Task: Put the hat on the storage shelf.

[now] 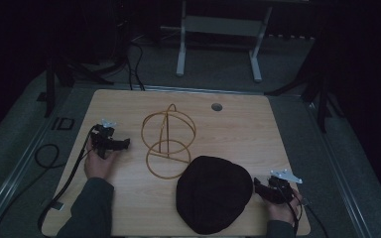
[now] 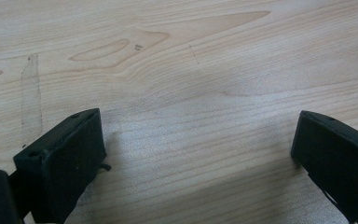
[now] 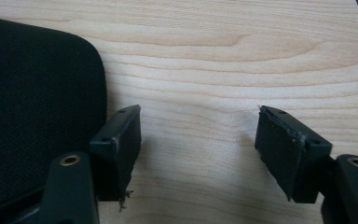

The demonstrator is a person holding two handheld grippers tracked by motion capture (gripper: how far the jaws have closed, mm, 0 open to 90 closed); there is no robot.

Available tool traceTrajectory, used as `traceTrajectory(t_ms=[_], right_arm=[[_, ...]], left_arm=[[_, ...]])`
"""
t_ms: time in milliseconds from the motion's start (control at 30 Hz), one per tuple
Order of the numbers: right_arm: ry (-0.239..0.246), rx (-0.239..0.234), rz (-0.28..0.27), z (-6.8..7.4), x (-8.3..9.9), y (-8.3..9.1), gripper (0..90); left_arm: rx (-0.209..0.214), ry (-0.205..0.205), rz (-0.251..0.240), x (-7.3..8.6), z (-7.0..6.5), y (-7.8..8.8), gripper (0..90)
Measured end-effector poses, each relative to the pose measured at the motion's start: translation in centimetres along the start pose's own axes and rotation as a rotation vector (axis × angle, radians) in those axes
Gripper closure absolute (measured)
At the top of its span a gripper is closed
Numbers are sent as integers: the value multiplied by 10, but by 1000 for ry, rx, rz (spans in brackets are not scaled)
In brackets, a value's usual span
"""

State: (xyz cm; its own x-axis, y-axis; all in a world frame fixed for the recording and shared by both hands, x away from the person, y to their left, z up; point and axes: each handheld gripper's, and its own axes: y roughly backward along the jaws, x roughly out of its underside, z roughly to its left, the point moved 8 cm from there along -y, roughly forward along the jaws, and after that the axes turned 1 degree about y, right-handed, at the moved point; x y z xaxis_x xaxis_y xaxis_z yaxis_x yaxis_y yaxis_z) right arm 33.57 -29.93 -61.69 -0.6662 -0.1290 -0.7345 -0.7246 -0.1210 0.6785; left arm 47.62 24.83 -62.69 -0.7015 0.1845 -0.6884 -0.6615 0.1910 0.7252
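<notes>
A black cloth cap (image 1: 213, 193) lies flat on the wooden table (image 1: 238, 129), near its front edge. Behind it stands a golden wire stand (image 1: 167, 141) made of rings on a thin post. My left gripper (image 1: 121, 144) rests at the table's left, left of the stand, jaws open over bare wood (image 2: 196, 126). My right gripper (image 1: 259, 188) sits at the front right, just beside the cap's right edge. Its jaws are open, and the cap (image 3: 32, 102) lies next to its left fingertip (image 3: 121, 135) with nothing between the fingers.
A round cable hole (image 1: 217, 106) is in the table's back middle. Cables (image 1: 49, 163) trail off the left side onto the grey floor. A white frame leg (image 1: 181, 49) stands behind the table. The room around is dark.
</notes>
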Motion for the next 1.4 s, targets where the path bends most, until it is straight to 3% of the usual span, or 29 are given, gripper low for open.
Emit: traceTrajectory(t_ms=[200,500,833,967,1400], right_arm=[[20,-56,17,3,0,4,458],[80,-75,5,12,-5,17,457],[86,-135,-23,18,-18,39,441],[109,-166,13,26,-19,42,424],[167,-209,-2,55,-40,58,410]], left_arm=[[-1,1,0,0,0,0,25],[-1,1,0,0,0,0,25],[-1,1,0,0,0,0,26],[-1,1,0,0,0,0,26],[-1,3,-2,0,0,0,26]])
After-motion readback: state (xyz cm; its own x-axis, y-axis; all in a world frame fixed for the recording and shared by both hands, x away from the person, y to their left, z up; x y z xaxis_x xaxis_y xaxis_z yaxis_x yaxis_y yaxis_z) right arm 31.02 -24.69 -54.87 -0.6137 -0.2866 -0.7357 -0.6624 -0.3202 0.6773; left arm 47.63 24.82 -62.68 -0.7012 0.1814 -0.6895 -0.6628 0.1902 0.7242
